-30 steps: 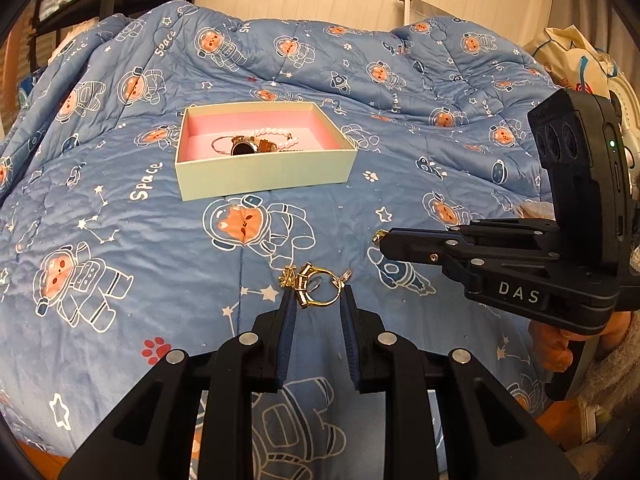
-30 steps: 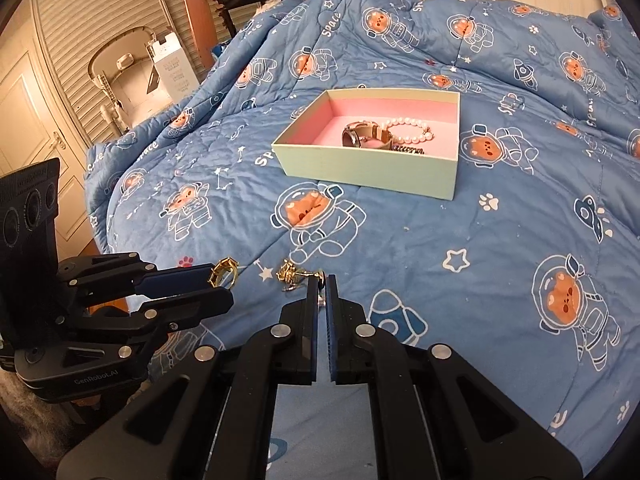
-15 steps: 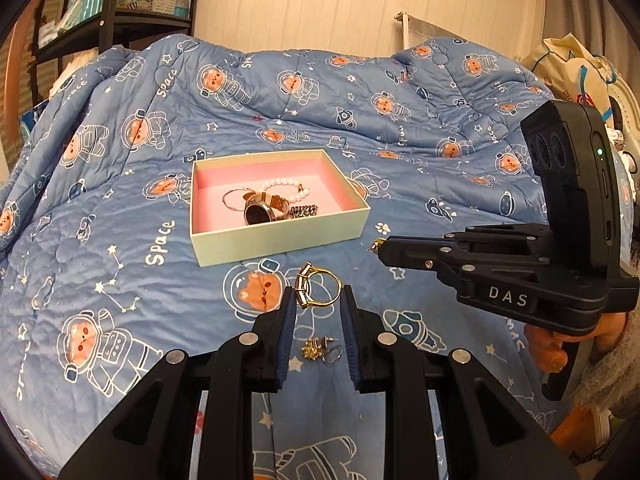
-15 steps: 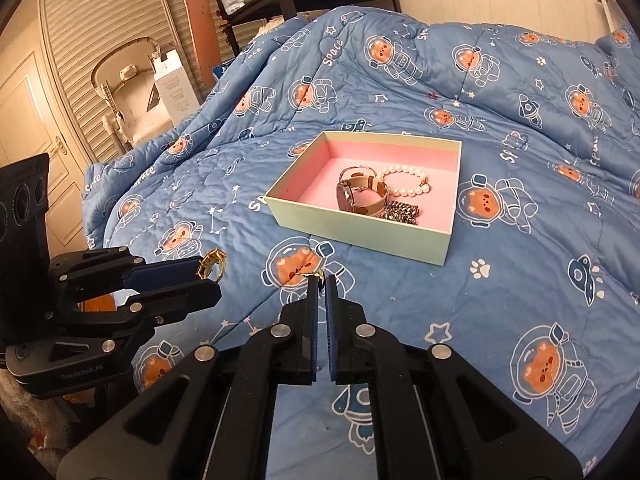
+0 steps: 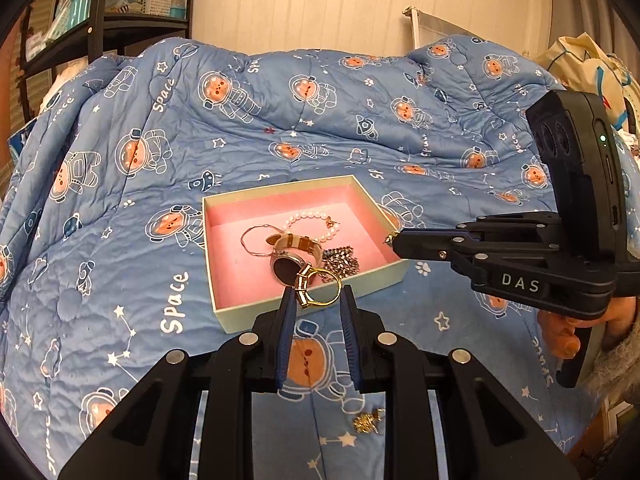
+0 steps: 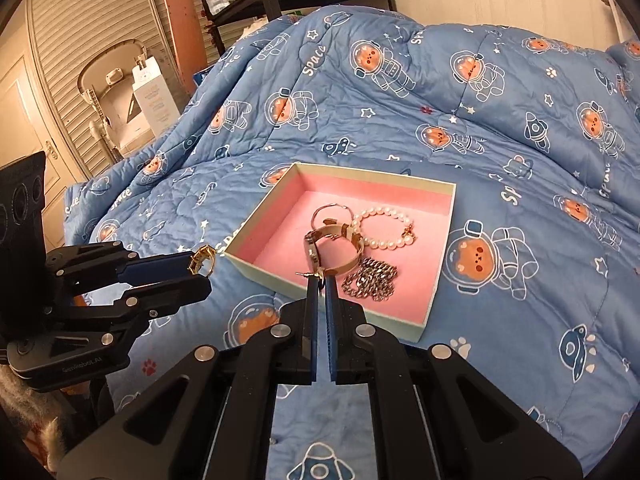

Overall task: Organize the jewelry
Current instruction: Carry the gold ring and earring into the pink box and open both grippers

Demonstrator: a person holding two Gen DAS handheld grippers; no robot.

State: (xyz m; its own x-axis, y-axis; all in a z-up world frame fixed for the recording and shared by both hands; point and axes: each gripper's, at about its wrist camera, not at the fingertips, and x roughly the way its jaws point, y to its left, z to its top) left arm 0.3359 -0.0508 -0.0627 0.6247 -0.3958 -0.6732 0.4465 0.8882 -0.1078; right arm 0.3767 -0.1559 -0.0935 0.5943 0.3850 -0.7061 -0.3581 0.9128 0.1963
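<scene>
A pale green box with a pink lining [image 5: 224, 276] [image 6: 442, 280] lies on the blue bedspread. It holds a watch [image 5: 294, 250] [image 6: 332, 248], a pearl bracelet [image 5: 316, 222] [image 6: 382, 228], a thin hoop [image 5: 256, 240] and a silver chain [image 5: 340, 262] [image 6: 370, 280]. My left gripper [image 5: 316, 300] [image 6: 202, 266] is shut on a gold ring [image 5: 316, 286] [image 6: 202, 262], held above the box's near edge. My right gripper [image 6: 320, 284] [image 5: 394, 242] is shut on a small gold earring [image 6: 310, 275] [image 5: 388, 237] over the box's near wall. Another small gold piece [image 5: 368, 420] lies on the bedspread.
The bedspread [image 5: 120, 240] with astronaut bears covers the whole work area. A black shelf with baskets [image 5: 120, 8] stands at the back left. A white carton [image 6: 154, 96] and shuttered doors [image 6: 68, 40] lie beyond the bed's left side. A fabric bag [image 5: 580, 64] sits far right.
Both grippers have lifted and moved forward towards the box with their pieces. The box now looks closer and sits just past both sets of fingertips.
</scene>
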